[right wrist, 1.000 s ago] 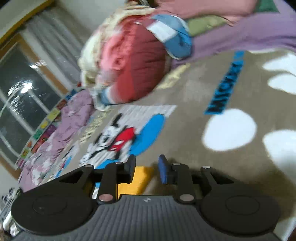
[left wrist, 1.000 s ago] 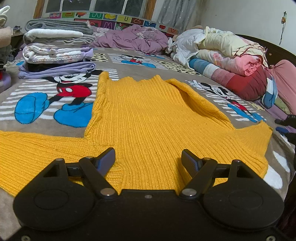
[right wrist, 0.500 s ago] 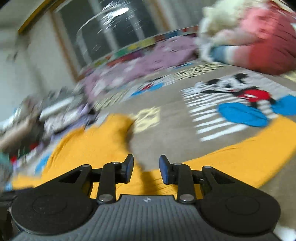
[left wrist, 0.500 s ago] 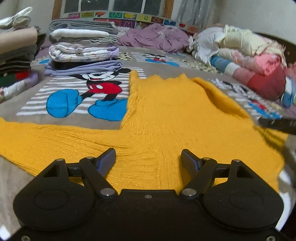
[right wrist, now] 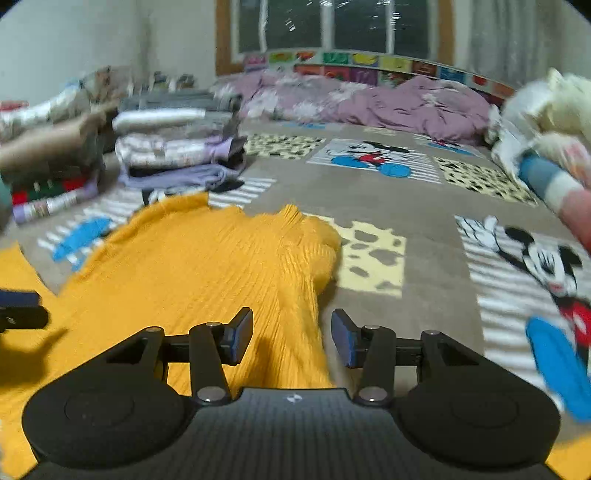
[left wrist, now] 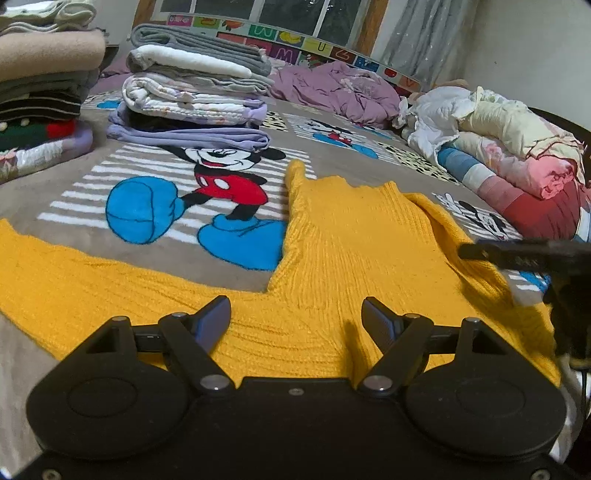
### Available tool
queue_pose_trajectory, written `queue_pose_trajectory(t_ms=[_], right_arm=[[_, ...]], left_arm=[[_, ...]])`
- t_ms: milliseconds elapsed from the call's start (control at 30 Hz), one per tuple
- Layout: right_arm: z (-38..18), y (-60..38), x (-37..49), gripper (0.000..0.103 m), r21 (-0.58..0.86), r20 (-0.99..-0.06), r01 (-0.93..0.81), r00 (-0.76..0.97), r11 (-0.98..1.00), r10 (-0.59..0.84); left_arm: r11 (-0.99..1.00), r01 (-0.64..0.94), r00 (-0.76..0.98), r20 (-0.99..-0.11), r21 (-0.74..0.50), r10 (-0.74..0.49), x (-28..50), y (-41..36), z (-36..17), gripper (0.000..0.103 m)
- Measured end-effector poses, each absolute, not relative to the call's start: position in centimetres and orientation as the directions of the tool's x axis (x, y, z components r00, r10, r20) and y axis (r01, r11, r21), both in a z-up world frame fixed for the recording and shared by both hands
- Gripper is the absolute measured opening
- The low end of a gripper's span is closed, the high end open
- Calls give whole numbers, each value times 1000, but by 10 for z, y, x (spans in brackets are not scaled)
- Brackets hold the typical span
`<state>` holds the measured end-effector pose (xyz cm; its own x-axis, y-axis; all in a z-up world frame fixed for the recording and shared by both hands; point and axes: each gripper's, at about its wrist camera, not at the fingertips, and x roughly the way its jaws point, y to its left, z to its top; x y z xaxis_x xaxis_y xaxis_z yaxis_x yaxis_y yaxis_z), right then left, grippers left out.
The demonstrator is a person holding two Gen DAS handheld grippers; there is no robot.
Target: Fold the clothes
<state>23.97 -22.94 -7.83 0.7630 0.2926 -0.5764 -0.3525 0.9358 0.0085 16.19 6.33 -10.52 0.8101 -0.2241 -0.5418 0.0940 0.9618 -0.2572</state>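
Sweater (left wrist: 332, 236) lay flat mid-bed, right sleeve already folded in over the body, left sleeve still stretched toward the bed's left edge. We judged the fold about a third done: left sleeve and the body folds remained. Left gripper (left wrist: 295, 317) hung spread wide over the near hem, holding nothing. Right gripper (right wrist: 291, 338) had its jaws just opening, nothing between them, over the sweater's right side. Folded stacks (left wrist: 192, 92) sat toward the bed's far left corner, unfolded pile (left wrist: 517, 147) along the right edge. Cartoon blanket (left wrist: 369, 147), window (right wrist: 325, 26) behind.
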Motion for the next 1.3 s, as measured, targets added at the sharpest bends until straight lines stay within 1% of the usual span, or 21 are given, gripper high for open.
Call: queue_pose_trajectory(t_ms=[267, 333, 500, 700, 900, 967, 1067, 1100, 1167, 1300], right_arm=[[-80, -216, 289, 47, -100, -599, -380, 761, 920, 250], [-81, -222, 298, 46, -97, -600, -365, 764, 926, 238], [-83, -261, 315, 46, 58, -599, -304, 752, 951, 276], [-102, -303, 336, 46, 258, -611, -227, 714, 939, 340], [-114, -320, 346, 46, 323, -631, -187, 688, 928, 358], [-111, -321, 349, 46, 345, -621, -199, 685, 917, 382], [-106, -325, 357, 46, 426, -585, -222, 672, 877, 454], [-104, -327, 360, 46, 454, -571, -229, 667, 861, 479], [-100, -323, 366, 46, 455, -566, -256, 656, 853, 499], [-98, -312, 375, 46, 436, -577, -292, 635, 851, 513]], left_arm=[[964, 116, 804, -547, -240, -233, 168, 62, -108, 78], [963, 122, 801, -549, -241, -238, 169, 62, -108, 78], [962, 130, 798, -550, -242, -246, 170, 63, -107, 78], [961, 140, 793, -554, -239, -254, 171, 64, -107, 78], [955, 142, 792, -549, -259, -267, 173, 70, -102, 78], [950, 138, 795, -540, -281, -276, 178, 75, -95, 78], [930, 117, 807, -512, -348, -293, 192, 88, -81, 78], [921, 107, 809, -507, -374, -299, 201, 94, -77, 78], [911, 98, 798, -515, -401, -313, 223, 102, -71, 78], [908, 102, 772, -543, -407, -330, 281, 108, -63, 77]])
